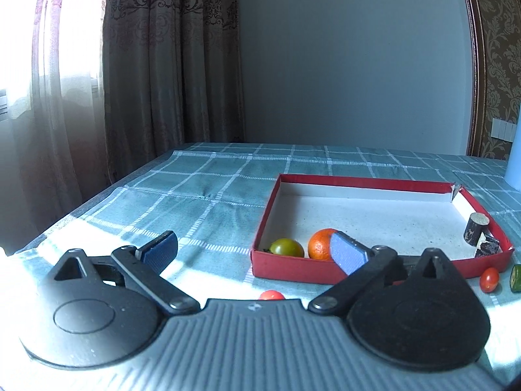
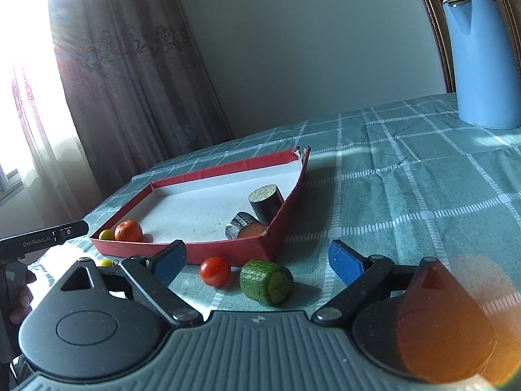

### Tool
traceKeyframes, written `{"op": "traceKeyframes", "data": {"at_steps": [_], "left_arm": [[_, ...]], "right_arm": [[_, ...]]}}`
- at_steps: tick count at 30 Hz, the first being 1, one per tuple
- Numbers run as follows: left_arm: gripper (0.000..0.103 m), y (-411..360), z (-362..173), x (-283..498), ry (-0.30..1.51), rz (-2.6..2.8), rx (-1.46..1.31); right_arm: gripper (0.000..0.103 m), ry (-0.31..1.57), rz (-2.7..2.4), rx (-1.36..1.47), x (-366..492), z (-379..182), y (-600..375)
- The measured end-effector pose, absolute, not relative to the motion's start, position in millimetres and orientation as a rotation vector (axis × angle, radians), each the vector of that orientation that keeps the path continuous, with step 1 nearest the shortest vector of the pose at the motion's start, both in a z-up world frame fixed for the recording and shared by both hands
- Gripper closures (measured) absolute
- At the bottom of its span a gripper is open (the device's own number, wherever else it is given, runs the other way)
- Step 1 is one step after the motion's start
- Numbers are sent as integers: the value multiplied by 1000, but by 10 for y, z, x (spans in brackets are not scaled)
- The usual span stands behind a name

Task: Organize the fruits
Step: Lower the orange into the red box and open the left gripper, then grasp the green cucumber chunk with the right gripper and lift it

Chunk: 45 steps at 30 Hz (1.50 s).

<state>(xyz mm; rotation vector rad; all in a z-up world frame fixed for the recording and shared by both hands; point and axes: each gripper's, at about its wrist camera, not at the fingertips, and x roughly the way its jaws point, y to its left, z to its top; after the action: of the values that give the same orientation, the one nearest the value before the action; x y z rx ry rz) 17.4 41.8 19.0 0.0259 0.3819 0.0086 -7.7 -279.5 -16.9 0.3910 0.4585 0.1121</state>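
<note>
Right wrist view shows the right claw [image 2: 257, 260] spread wide and holding nothing, low over the desk [image 2: 423, 195]. Just in front of the red box [image 2: 208, 251], outside its near wall, sit a red tomato [image 2: 215, 271] and a green chunk [image 2: 266, 282]. Both lie between the claw's blue pads [image 2: 345, 262], so I think the claw is set wide to fit around one of them. The chunk is closest to the middle and looks like the next pick.

Inside the box, an orange [image 2: 128, 230] and a green tomato [image 2: 106, 235] rest in the near left corner. Two dark log pieces [image 2: 257, 210] lean in the near right corner. They are tucked in corners, maybe so they do not roll.

Left wrist view shows the left claw [image 1: 252, 251] also spread wide and holding nothing, near the box's left front corner. Another red tomato [image 1: 271, 295] peeks out on the desk just in front of the box, close under this claw. A small yellow fruit [image 2: 105, 262] also waits outside the box. A blue kettle [image 2: 482, 62] stands far behind the box, out of the way.
</note>
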Motion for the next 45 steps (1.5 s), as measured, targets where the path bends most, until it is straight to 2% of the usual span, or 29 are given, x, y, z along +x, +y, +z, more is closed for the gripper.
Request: {"op": "traceKeyframes", "data": {"at_steps": [7, 18, 20, 22, 24, 27, 29, 30, 31, 45], "left_arm": [[0, 804, 71, 146, 402, 77, -85], [0, 918, 33, 152, 427, 60, -153], [0, 892, 31, 160, 430, 64, -139], [0, 889, 27, 154, 432, 60, -137], [0, 893, 26, 154, 432, 62, -139], [0, 897, 21, 166, 438, 57, -139], [0, 900, 19, 183, 442, 56, -138], [0, 904, 18, 189, 443, 54, -139], [0, 911, 16, 196, 445, 52, -141], [0, 860, -11, 248, 484, 78, -107]], "right_arm": [[8, 479, 114, 416, -77, -167, -2844], [9, 522, 103, 53, -167, -90, -2579], [16, 537, 105, -4, -135, -96, -2543], [34, 567, 120, -41, -77, -121, -2507], [40, 588, 131, -62, -28, -144, -2478], [41, 601, 141, -93, 49, -166, -2435], [52, 621, 154, -100, 111, -187, -2421], [64, 635, 163, -96, 138, -200, -2417], [68, 641, 171, -94, 156, -207, -2407], [70, 477, 156, 3, 112, 157, -2336]]}}
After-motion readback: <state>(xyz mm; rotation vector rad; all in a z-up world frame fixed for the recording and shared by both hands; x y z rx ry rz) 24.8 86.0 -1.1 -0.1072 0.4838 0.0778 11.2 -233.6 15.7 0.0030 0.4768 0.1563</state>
